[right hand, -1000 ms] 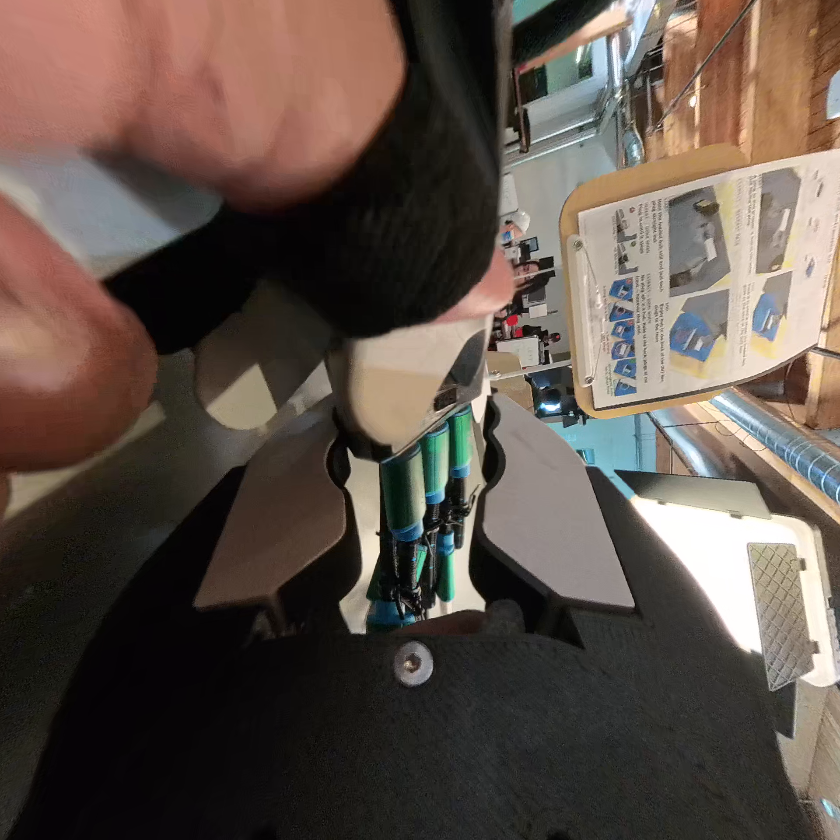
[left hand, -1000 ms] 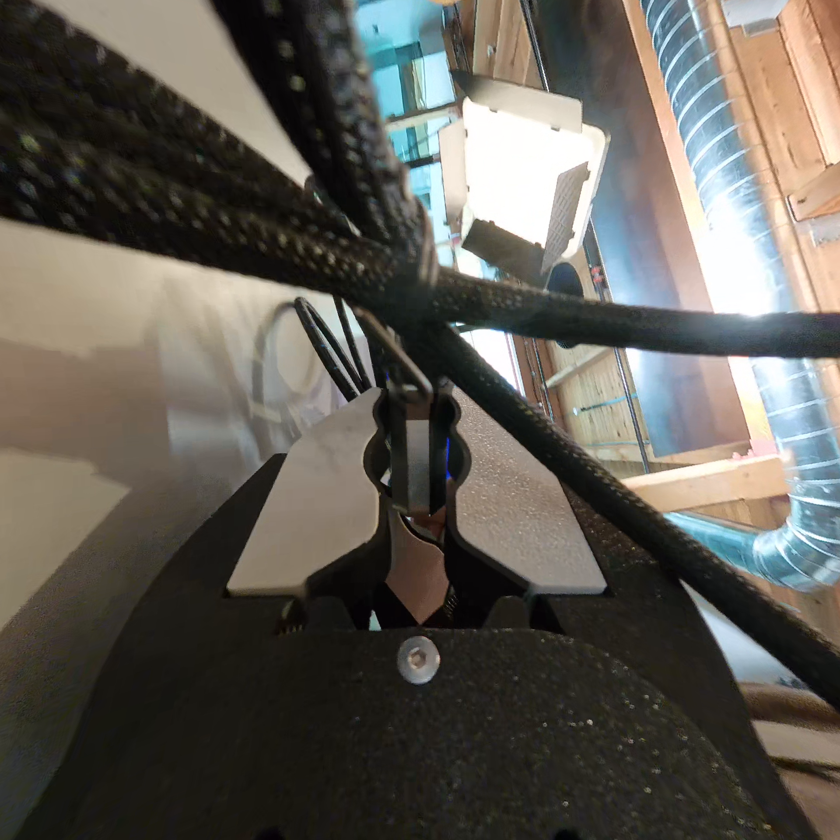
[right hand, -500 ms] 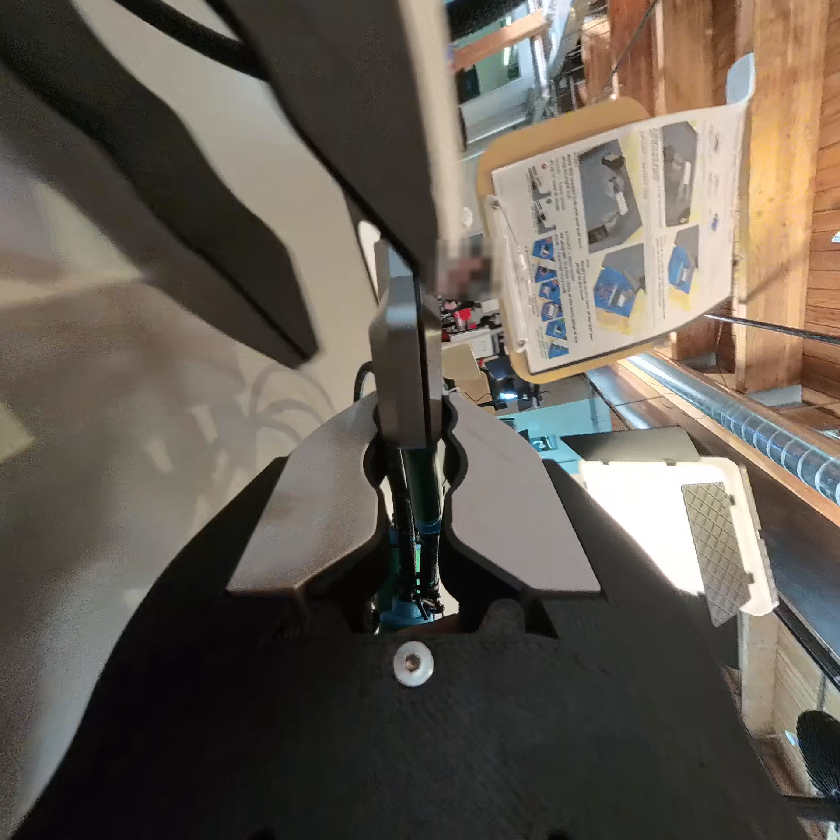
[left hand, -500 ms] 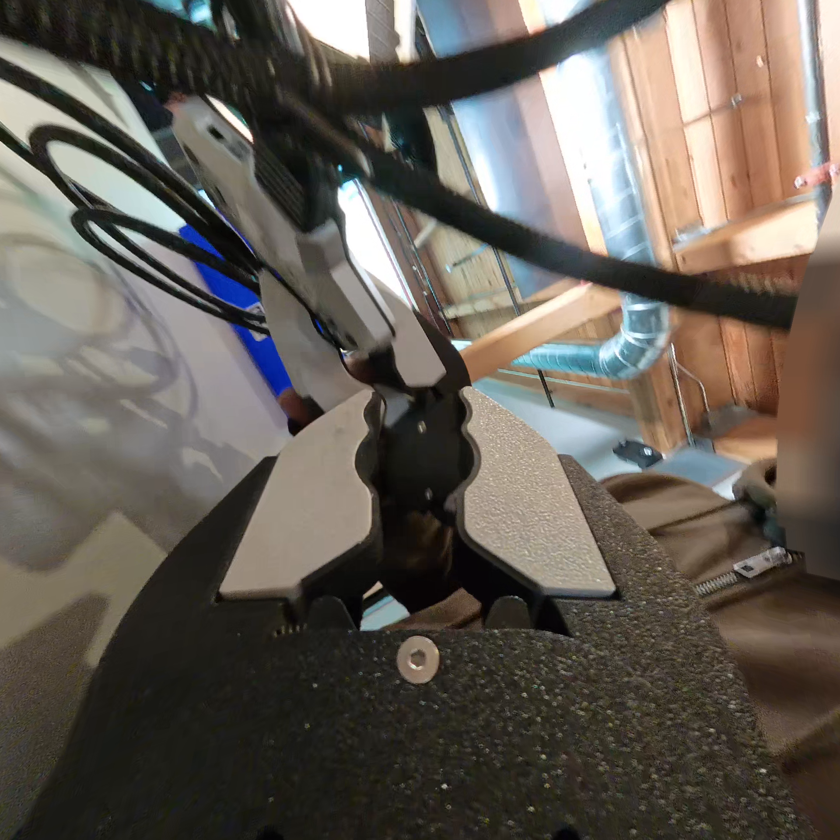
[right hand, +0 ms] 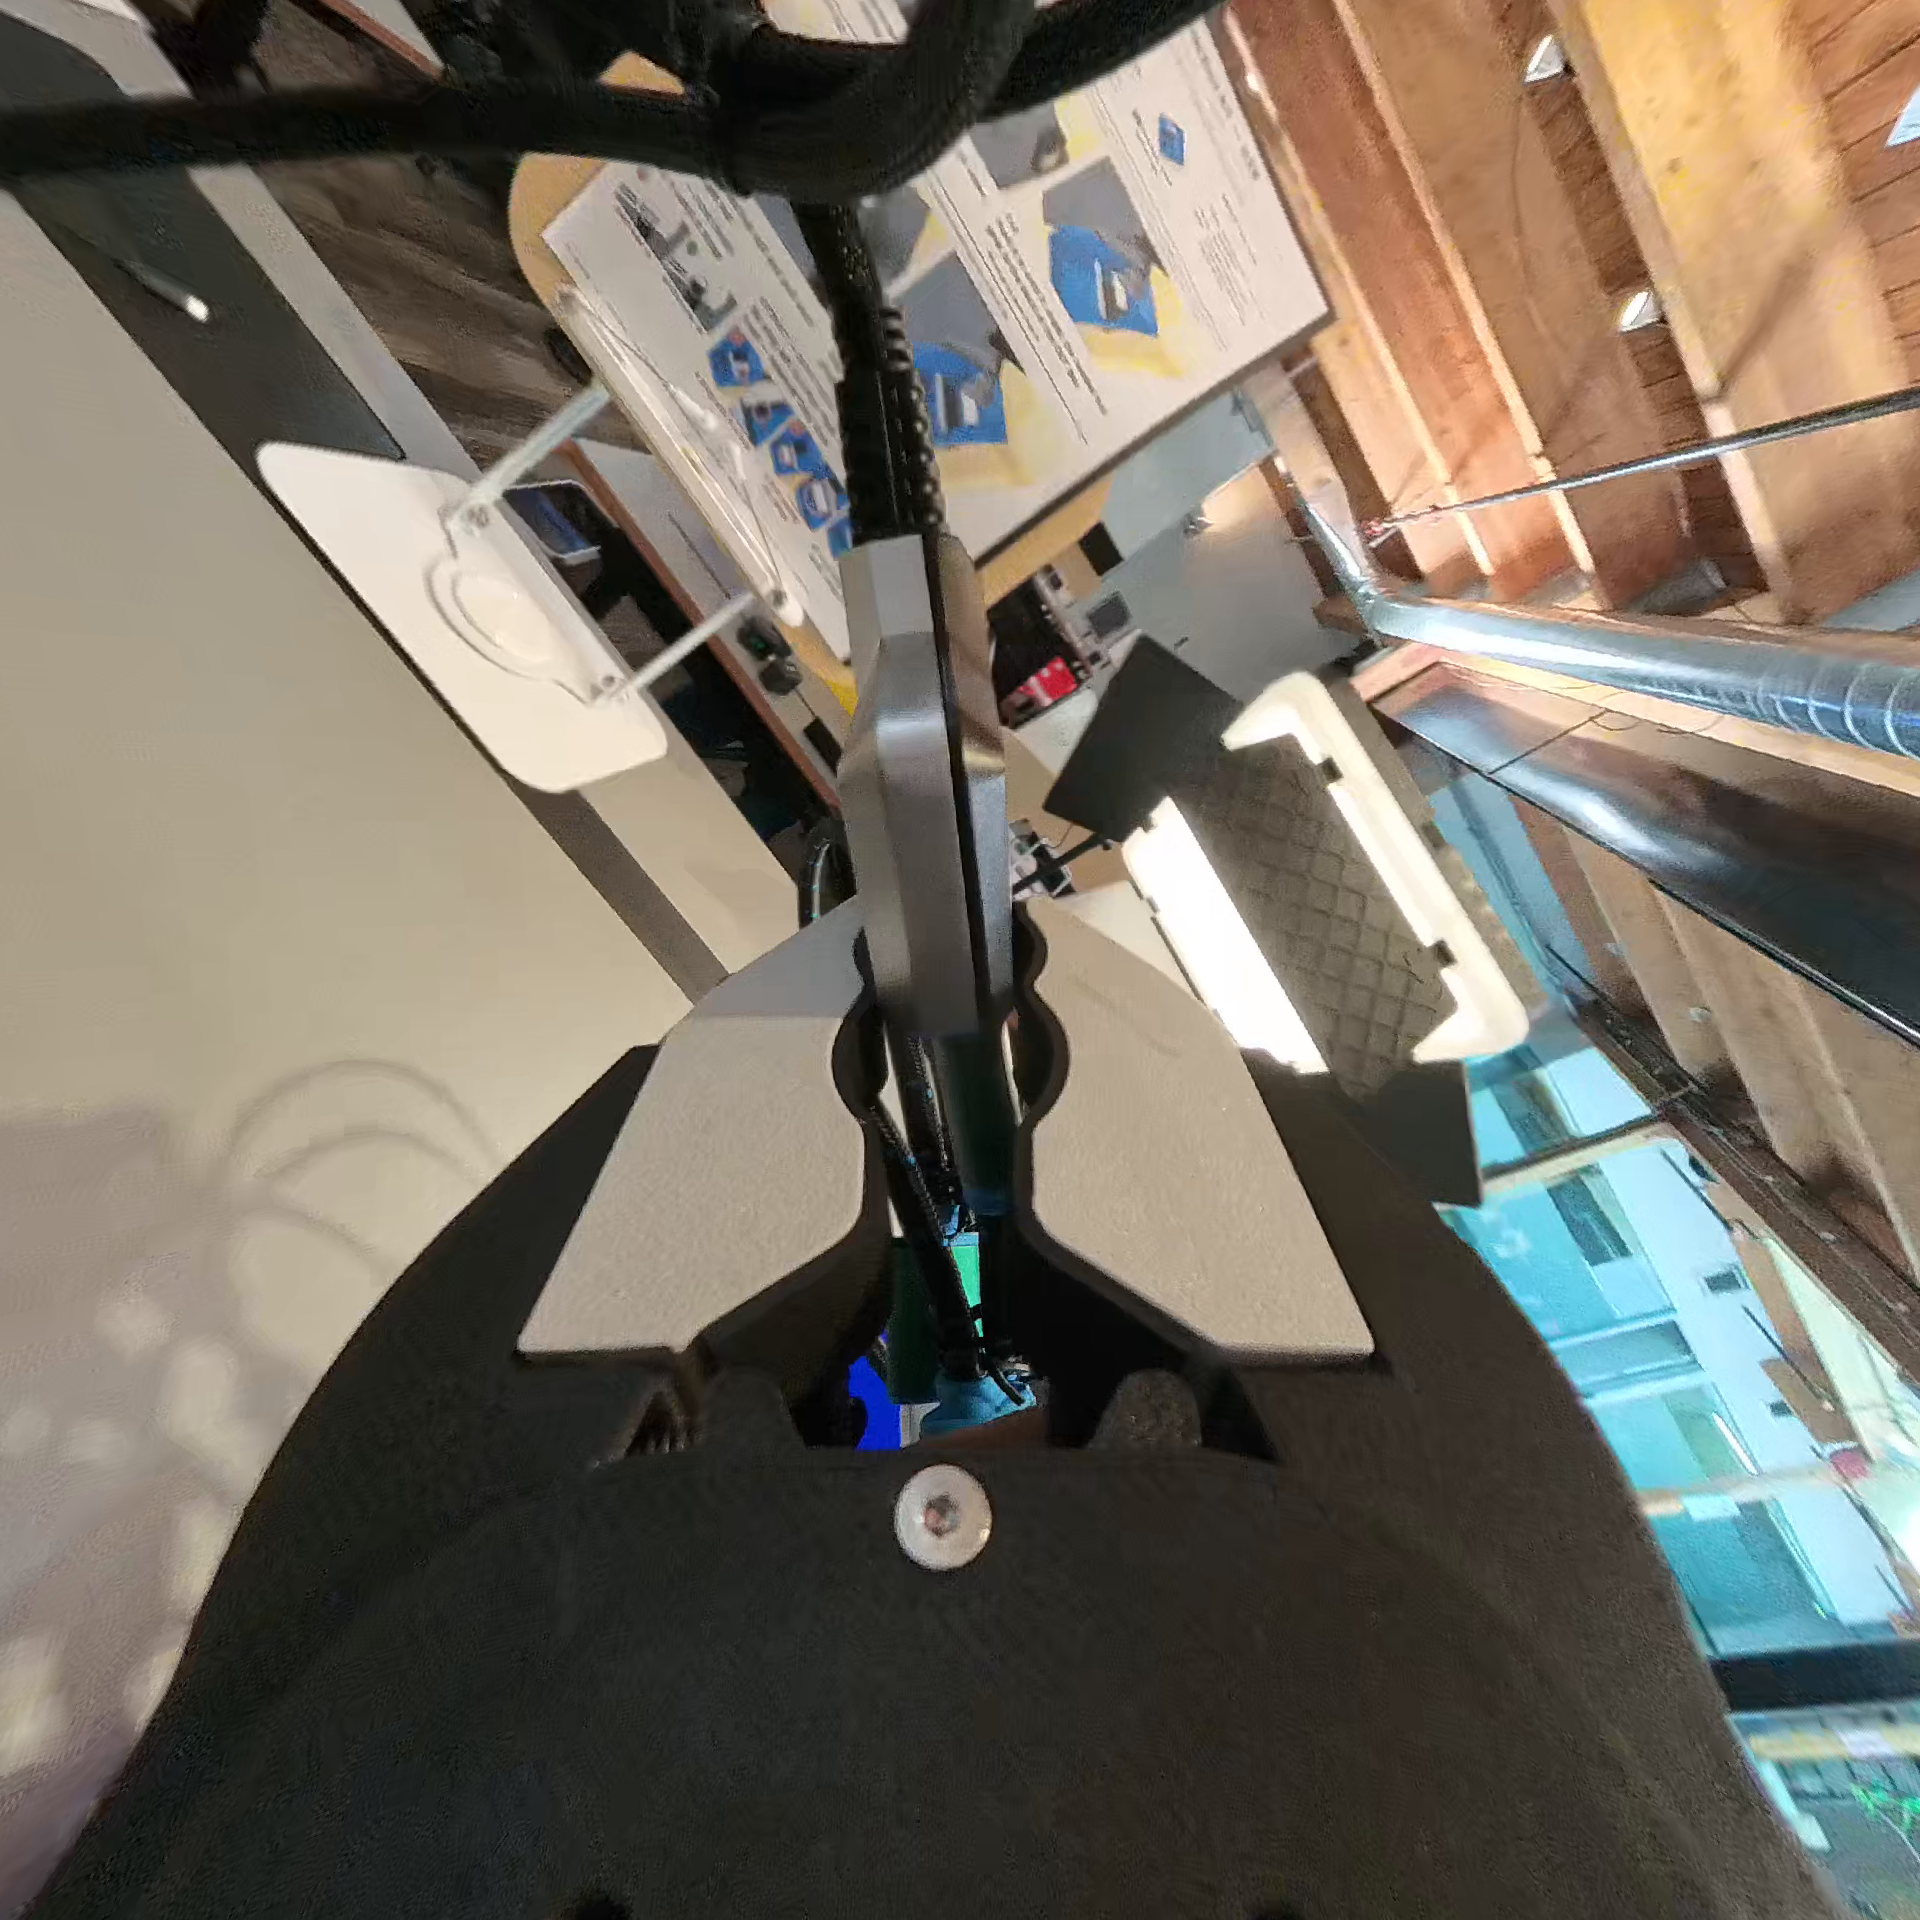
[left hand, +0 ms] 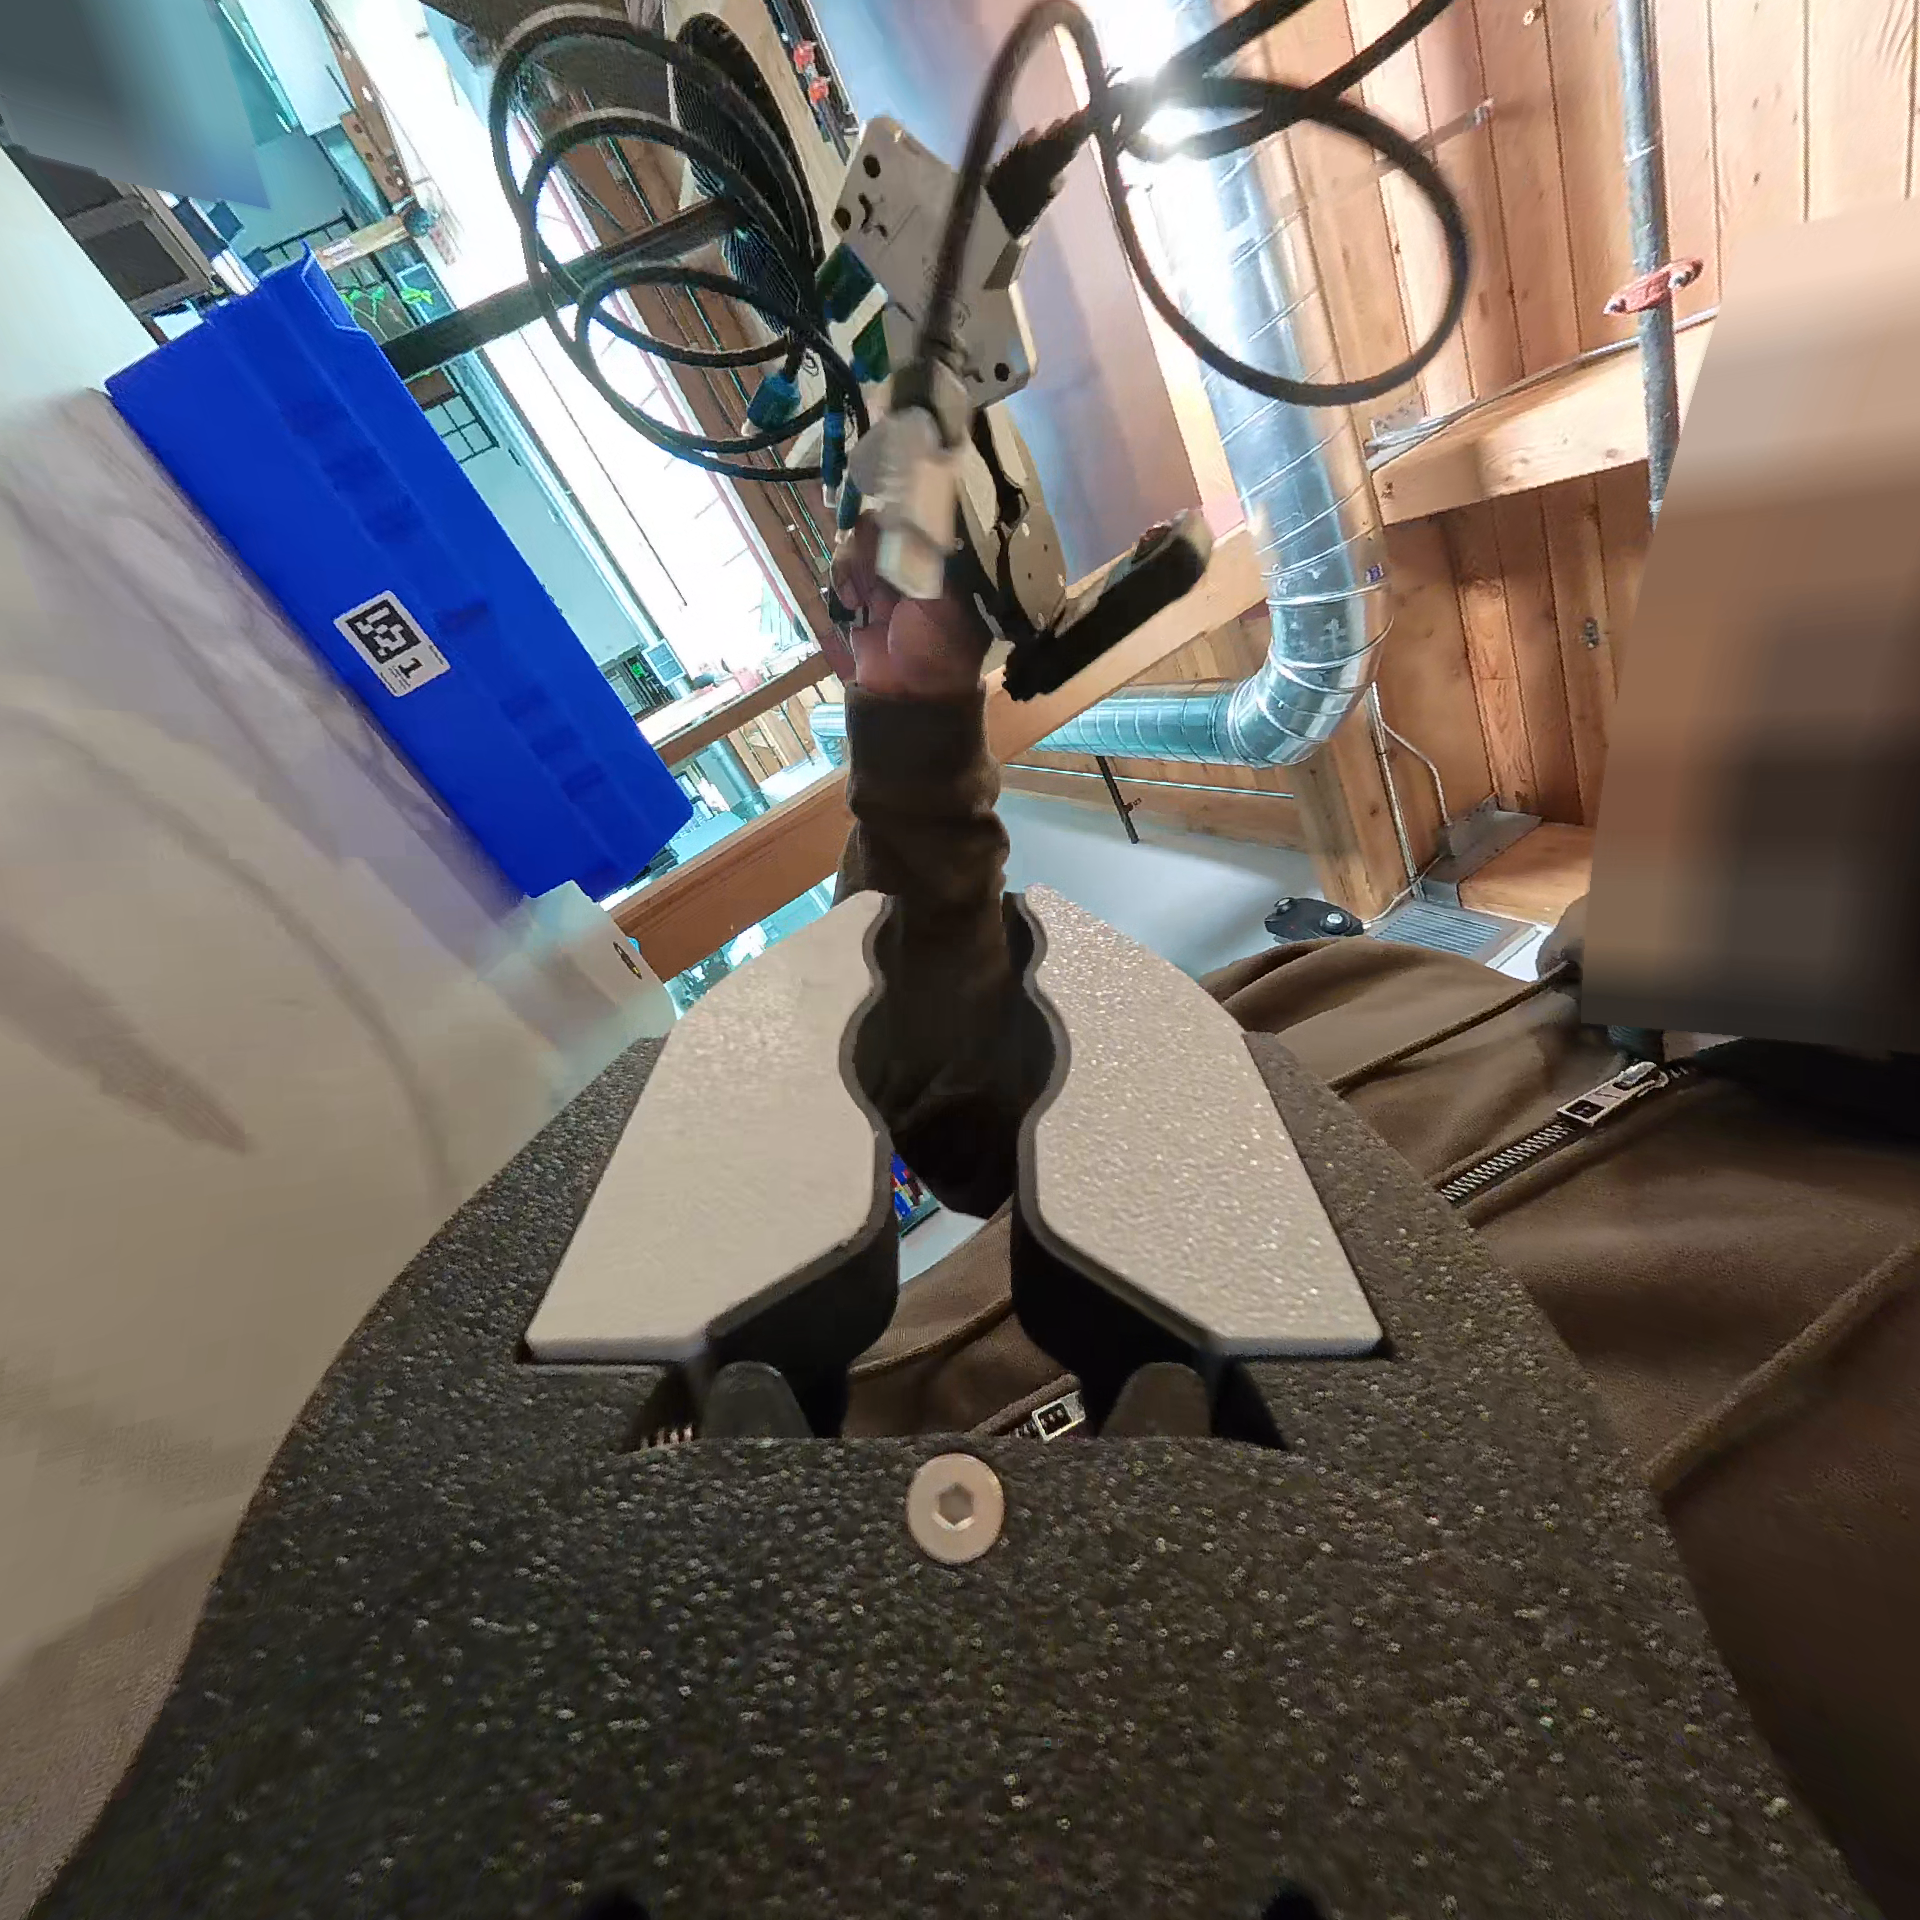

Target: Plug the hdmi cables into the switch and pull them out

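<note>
My right gripper [right hand: 935,925] is shut on the edge of a flat grey metal connector block [right hand: 904,831]. Black braided cables [right hand: 883,395] run up from the block, and green and blue plugs [right hand: 914,1340] hang behind the fingers. In the left wrist view the right gripper [left hand: 914,499] holds this block [left hand: 925,249] high up, with loops of black cable [left hand: 665,312] around it. A hand and brown sleeve [left hand: 925,831] are below it. My left gripper [left hand: 954,914] is open with a narrow gap and nothing in it. The sleeve only shows far behind the gap.
A blue bin [left hand: 395,582] with a square-coded label stands on the white table [left hand: 156,1039] at the left. The person's brown jacket [left hand: 1558,1247] is close on the right. A clipboard with a printed sheet [right hand: 1039,260] on a white stand [right hand: 468,603] and a light panel [right hand: 1330,914] are beyond the right gripper. Across from one pair of fingers to the other is roughly 35 centimeters.
My left gripper let go of the black part of the cable bundle it pinched a second ago and drew back from it. My right gripper closed on the grey block and still holds it.
</note>
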`<state>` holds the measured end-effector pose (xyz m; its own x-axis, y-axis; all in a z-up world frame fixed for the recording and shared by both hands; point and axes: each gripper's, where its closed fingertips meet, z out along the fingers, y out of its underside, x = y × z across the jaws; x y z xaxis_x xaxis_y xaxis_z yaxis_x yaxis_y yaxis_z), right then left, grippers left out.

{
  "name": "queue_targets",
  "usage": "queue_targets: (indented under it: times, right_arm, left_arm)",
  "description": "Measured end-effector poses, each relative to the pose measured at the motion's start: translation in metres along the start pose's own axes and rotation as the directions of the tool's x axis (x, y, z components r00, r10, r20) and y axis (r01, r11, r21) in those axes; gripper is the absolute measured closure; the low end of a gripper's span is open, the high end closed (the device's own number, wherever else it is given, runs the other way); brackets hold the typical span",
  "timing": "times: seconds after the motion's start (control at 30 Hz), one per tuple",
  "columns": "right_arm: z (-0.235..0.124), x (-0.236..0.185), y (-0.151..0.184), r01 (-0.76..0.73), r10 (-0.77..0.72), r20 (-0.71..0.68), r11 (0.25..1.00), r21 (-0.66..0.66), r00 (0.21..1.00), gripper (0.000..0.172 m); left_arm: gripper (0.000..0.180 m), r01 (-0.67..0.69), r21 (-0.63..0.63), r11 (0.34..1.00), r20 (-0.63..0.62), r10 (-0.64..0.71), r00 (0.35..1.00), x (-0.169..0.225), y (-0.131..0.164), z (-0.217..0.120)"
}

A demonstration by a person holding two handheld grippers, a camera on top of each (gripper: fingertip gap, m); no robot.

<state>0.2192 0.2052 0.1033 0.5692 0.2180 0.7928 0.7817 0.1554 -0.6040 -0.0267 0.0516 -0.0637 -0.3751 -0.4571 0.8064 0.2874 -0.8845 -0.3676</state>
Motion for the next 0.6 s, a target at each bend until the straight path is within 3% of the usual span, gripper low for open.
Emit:
queue_targets:
  times: [0.23,0.33,0.6]
  right_arm:
    - [-0.023,0.07,0.101,-0.129,0.121,0.19,0.991,0.028,0.974,0.151]
    - [-0.023,0.084,0.141,-0.207,0.203,0.172,0.978,0.008,0.964,0.151]
    - [0.002,0.042,0.221,-0.327,0.358,0.323,0.933,-0.148,0.876,0.151]
  left_arm:
    - [0.161,0.022,-0.015,1.0,-0.002,-0.022,1.0,-0.002,0.001,0.001]
    - [0.162,0.026,-0.026,0.999,0.008,-0.025,1.0,-0.004,0.003,0.003]
    - [0.162,0.039,-0.041,0.998,0.04,-0.038,0.999,-0.009,0.006,0.007]
